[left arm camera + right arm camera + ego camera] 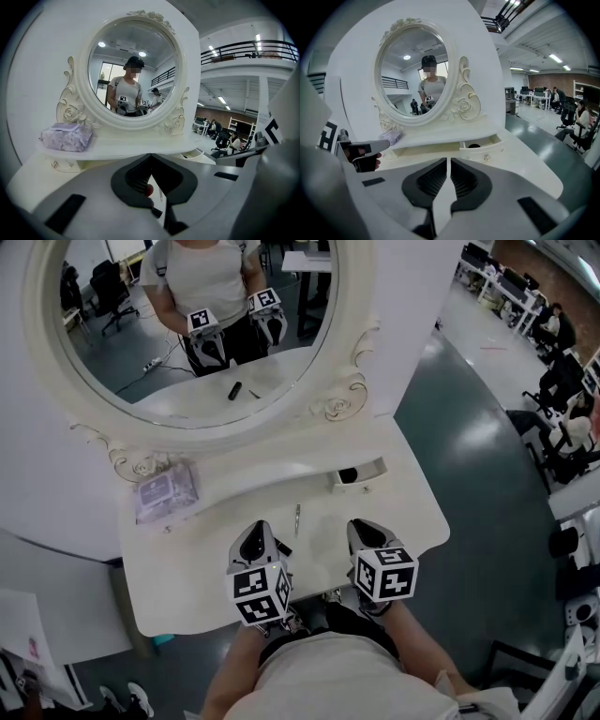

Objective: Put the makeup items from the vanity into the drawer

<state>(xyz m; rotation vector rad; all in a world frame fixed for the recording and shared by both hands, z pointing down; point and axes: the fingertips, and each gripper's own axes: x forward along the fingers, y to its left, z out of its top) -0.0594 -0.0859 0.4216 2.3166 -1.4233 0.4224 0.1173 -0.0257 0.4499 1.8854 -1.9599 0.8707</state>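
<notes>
Left claw [150, 156] clenched tip to tip, apparently empty. Short black tube with red end [282, 547] lies on table just under its right side, glimpsed through jaw gap. Right claw [448, 163] clenched on nothing.

Slim silver stick [297, 518] lies just ahead, between claws. Both items probably light, rigid, smooth, apt to roll: pinch across mid-length.

Small white drawer [362, 485] open beyond right claw, dark round item [348, 474] inside.

Glossy white table [187, 587], likely slippery. Lilac tissue pack [166, 489] far left, by oval white-framed mirror [122, 343]. Open office around.
</notes>
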